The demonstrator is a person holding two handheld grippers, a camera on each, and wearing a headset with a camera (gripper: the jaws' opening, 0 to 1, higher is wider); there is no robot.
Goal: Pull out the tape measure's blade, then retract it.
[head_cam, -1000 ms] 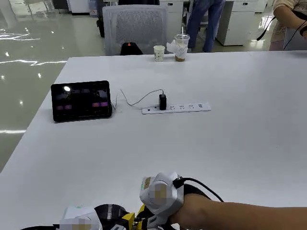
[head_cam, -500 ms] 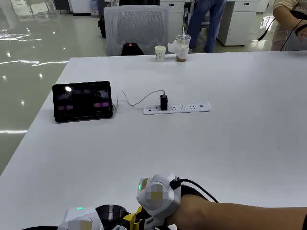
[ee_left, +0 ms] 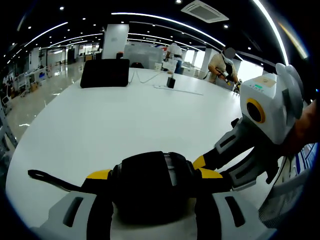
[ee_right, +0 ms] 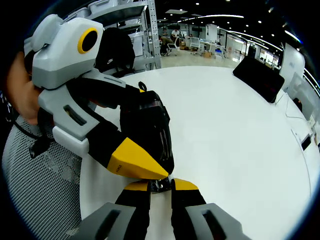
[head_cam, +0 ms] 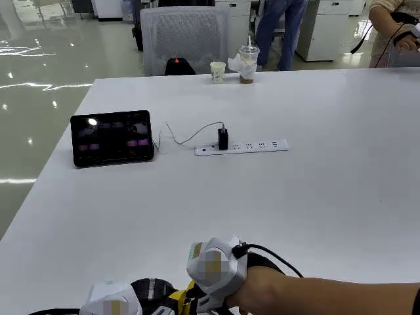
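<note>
Clamping the black tape measure (ee_left: 152, 187) by its sides in the left gripper (ee_left: 155, 174) jaws, well nearer than the tablet (head_cam: 111, 138) on the tabletop (head_cam: 295, 197). Pinching what seems the blade hook (ee_right: 160, 187) between the right gripper (ee_right: 161, 185) jaws. Looks hard-cased, slick and light, with a thin springy blade; calls for a firm hold on case flanks and hook.

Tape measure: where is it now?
Tape measure sits at the table's near edge, bottom of head view, clamped by the left gripper; right gripper pinches its tip.

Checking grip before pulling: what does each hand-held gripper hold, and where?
Left hand-held gripper: black round tape measure, by its body. Right hand-held gripper: apparently its metal blade tip.
</note>
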